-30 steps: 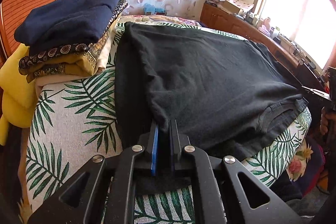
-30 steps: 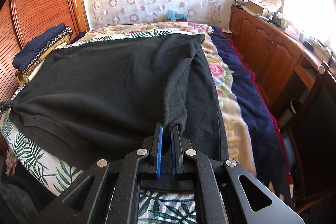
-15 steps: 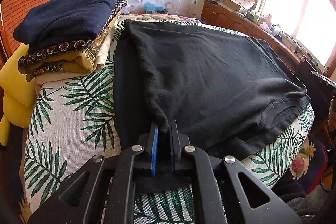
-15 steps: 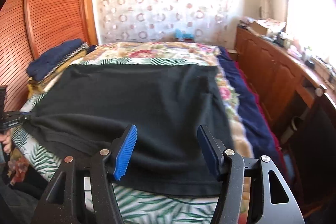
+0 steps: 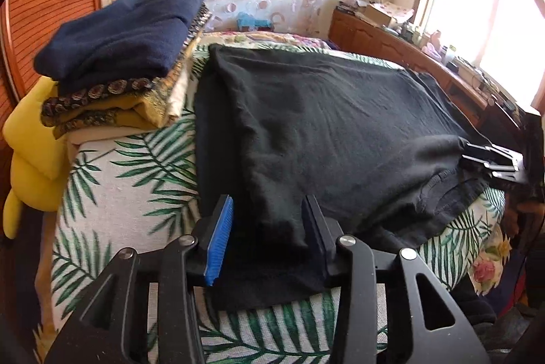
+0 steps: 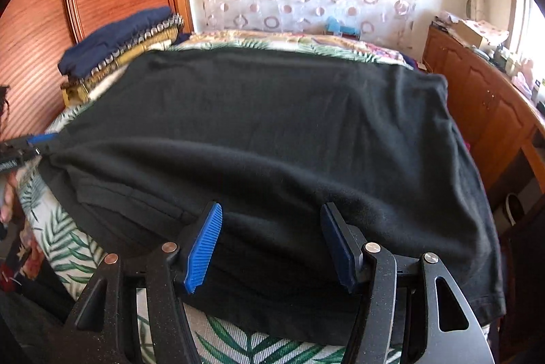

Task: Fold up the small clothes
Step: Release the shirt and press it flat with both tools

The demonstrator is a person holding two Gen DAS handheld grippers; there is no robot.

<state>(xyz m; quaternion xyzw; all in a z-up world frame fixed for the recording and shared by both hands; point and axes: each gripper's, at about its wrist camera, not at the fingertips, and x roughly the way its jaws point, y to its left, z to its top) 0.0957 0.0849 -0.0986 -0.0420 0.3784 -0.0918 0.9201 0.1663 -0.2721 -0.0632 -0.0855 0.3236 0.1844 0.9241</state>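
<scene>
Half a second on, the left gripper has let go: its jaws, then pinched on the black shirt's folded-over edge, now stand apart, the cloth lying slack between them. Left of the fingers, a stack of folded clothes sits on the palm-print bedspread. The right gripper also stands open, holding nothing, the shirt spread ahead of its fingertips. The risk from here: a withdrawing finger could snag the loose hem and pull the fresh fold undone.

Bedspread largely under black garment
</scene>
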